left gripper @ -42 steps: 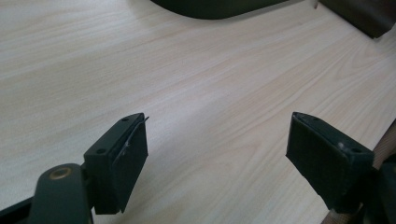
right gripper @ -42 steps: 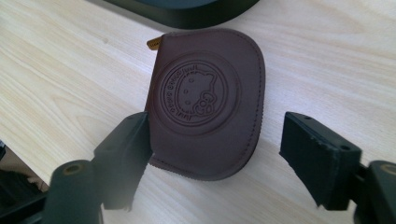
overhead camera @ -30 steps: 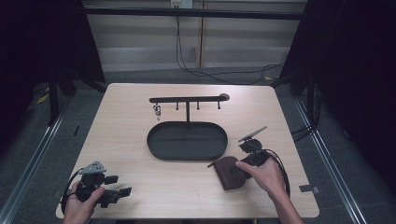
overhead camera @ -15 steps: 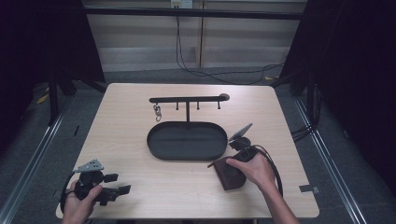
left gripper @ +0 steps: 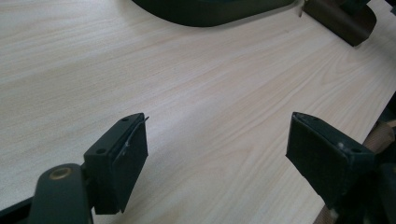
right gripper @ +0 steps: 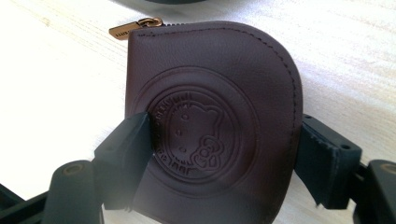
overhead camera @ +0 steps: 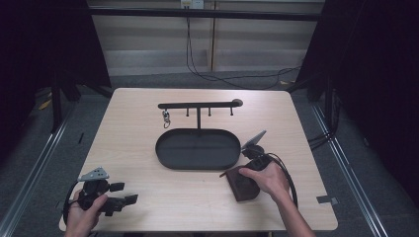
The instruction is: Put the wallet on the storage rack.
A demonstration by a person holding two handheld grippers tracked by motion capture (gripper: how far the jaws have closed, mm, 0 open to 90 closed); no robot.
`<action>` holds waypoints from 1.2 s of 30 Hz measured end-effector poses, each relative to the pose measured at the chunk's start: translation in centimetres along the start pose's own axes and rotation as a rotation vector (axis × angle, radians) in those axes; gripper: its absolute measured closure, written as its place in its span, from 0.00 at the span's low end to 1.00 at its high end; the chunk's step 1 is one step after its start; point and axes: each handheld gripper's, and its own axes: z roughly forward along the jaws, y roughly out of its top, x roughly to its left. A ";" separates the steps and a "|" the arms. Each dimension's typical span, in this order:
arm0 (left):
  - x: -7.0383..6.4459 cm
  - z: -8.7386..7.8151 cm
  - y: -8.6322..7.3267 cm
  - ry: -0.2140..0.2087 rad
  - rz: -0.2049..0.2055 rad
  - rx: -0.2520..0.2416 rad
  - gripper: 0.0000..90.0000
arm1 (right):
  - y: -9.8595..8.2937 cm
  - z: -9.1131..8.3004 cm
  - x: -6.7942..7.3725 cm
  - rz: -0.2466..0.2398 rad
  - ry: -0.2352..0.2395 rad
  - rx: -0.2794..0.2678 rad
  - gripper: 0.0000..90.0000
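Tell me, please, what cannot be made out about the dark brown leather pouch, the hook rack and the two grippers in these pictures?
- Dark brown leather zip pouch: near edge cut off at the bottom of the right gripper view; embossed ring lettering too blurred to read.
- Right gripper: whether the jaws pinch the pouch; the left jaw overlaps it, the other sits beside its edge.
- Small metal piece on the black hook rack: too small in the high view.
- Left gripper: right jaw cut off.

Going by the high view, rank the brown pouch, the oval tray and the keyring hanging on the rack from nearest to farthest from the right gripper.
1. Brown pouch: directly under the right gripper, lying between its open jaws.
2. Oval tray: at the table's middle, just left of the gripper.
3. Keyring: hanging at the rack's left end, beyond the tray.
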 end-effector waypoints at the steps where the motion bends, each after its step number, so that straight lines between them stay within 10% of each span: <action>1: 0.0 0.0 0.0 -0.002 0.004 0.003 0.23 | 0.0 0.0 0.0 0.002 -0.001 0.004 0.28; 6: 0.0 0.1 0.0 -0.003 -0.004 0.004 0.23 | 0.2 -0.2 0.3 0.004 -0.019 0.013 0.32; 15: 0.0 0.0 0.0 0.001 -0.008 -0.006 0.23 | 0.2 -2.1 -0.4 0.031 -0.023 -0.058 0.73; 36: 0.0 0.0 0.0 0.005 0.005 -0.006 0.23 | 1.1 -4.5 1.1 -0.032 -0.059 -0.051 0.91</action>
